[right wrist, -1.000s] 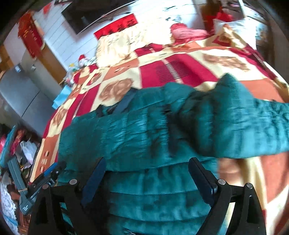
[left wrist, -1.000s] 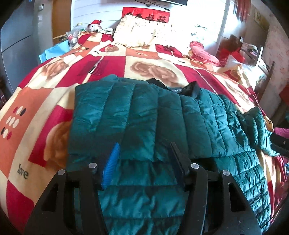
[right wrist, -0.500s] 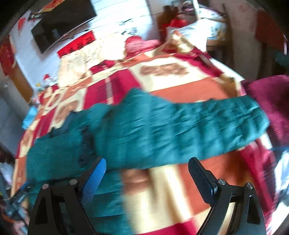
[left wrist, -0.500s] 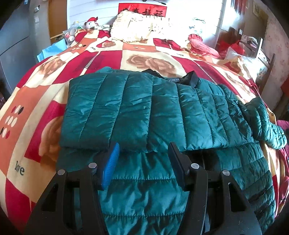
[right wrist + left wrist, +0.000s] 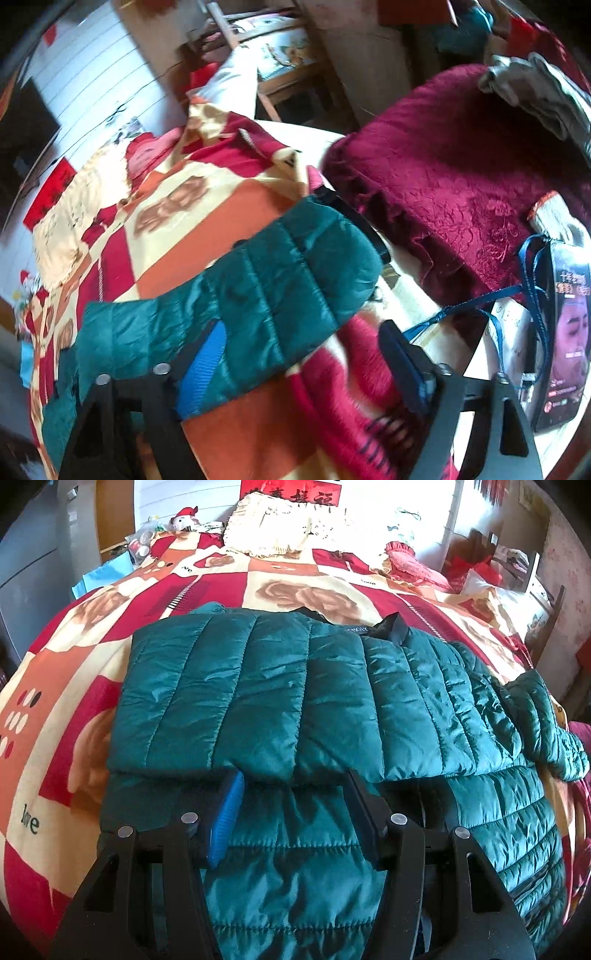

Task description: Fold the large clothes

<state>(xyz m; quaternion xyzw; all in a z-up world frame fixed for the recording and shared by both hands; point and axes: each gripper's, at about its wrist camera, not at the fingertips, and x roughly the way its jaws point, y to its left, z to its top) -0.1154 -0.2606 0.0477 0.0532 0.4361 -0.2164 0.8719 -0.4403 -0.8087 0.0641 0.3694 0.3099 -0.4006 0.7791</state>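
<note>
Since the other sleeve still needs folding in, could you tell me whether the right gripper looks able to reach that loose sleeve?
Probably yes: the right gripper is open, the loose sleeve lies flat on the blanket just ahead, and nothing covers it.

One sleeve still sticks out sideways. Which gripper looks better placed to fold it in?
The right hand-held gripper: it is open right over the loose sleeve. The left hand-held gripper sits at the jacket middle, farther away.
</note>
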